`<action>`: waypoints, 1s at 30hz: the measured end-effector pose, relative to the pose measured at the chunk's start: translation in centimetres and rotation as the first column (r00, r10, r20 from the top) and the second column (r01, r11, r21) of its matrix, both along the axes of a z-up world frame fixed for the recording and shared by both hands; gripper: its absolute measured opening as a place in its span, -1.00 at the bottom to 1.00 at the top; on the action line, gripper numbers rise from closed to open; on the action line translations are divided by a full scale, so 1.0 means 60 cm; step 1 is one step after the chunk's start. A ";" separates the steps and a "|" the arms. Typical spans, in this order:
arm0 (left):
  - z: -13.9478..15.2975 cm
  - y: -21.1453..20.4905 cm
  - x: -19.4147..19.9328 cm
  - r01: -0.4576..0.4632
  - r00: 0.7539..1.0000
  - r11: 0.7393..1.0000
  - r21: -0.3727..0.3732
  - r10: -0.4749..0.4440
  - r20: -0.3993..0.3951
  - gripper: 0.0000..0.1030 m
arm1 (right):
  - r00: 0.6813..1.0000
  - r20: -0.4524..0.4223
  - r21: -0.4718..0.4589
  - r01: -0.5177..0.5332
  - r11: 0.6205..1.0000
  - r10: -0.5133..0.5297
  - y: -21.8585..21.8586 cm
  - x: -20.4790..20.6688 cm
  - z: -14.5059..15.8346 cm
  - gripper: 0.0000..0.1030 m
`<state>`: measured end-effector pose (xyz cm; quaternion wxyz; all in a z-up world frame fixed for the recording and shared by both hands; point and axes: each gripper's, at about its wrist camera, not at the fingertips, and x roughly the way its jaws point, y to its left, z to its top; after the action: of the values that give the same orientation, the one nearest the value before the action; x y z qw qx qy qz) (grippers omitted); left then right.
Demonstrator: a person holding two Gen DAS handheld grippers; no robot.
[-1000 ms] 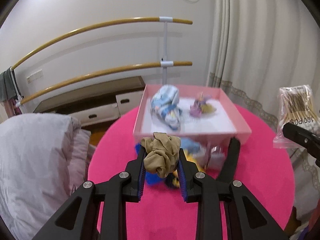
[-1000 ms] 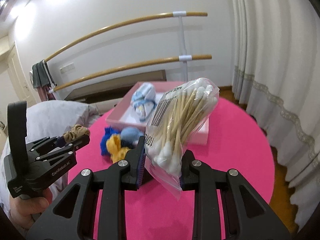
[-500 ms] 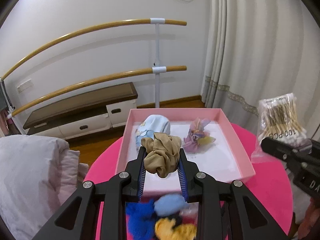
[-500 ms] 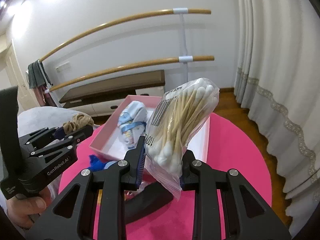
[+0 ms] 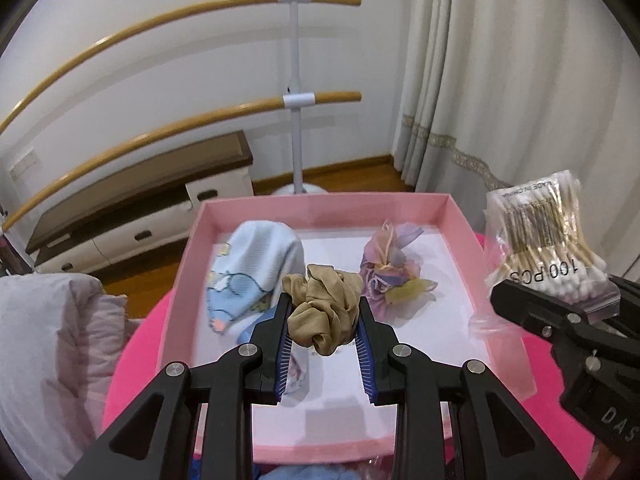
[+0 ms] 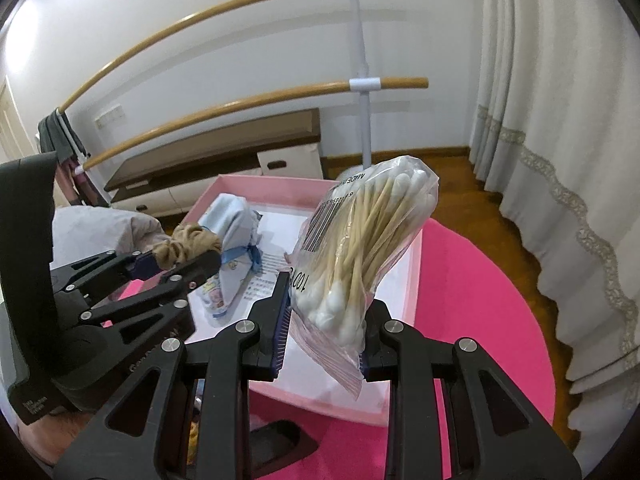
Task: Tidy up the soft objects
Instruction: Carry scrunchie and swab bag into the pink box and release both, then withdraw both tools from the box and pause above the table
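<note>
Tan satin is what the left gripper (image 5: 323,322) carries: a bunched scrunchie (image 5: 323,312) pinched between its blue-padded fingers, hanging over the open pink box (image 5: 460,216) on the round pink surface (image 6: 480,280). Inside the box lie a rolled light-blue cloth (image 5: 250,264) on the left and a pastel scrunchie (image 5: 386,280) toward the right, with bare white floor between and in front of them. The right gripper (image 6: 322,320) is closed on a clear bag of cotton swabs (image 6: 360,248), gripped by its lower part so that the bag stands up and leans right above the box's right side.

The step in hand appears to be setting the tan scrunchie down in the box. To do it well, the left gripper would best lower over the bare patch in front of the two items before opening, since satin dropped from height may bounce or snag on a pad. Opening wide and drawing straight back should let it fall free. The swab bag is limp and top-heavy; it should wait until the left gripper is out of the way, then go to the bare right-hand strip, laid flat rather than dropped upright.
</note>
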<state>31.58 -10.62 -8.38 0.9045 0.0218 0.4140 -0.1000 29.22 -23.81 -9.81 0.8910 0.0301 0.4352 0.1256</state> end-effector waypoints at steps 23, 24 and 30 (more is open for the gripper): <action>-0.049 -0.047 0.126 -0.021 0.991 0.999 0.045 0.026 -0.129 0.76 | 0.993 -0.107 0.016 0.042 0.999 -0.040 -0.045 0.058 -0.074 0.15; -0.045 -0.044 0.121 -0.024 0.992 0.999 0.028 0.027 -0.126 0.81 | 0.994 -0.095 0.026 0.048 0.999 -0.046 -0.050 0.054 -0.070 0.54; -0.015 -0.011 0.068 -0.043 0.998 0.999 -0.024 0.042 -0.054 0.88 | 0.995 -0.032 0.083 0.093 0.992 -0.091 -0.067 0.027 -0.036 0.96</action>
<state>35.66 -11.28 -9.29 0.8952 -0.0011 0.4372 -0.0865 30.86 -27.81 -11.98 0.8876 0.0895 0.4403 0.1020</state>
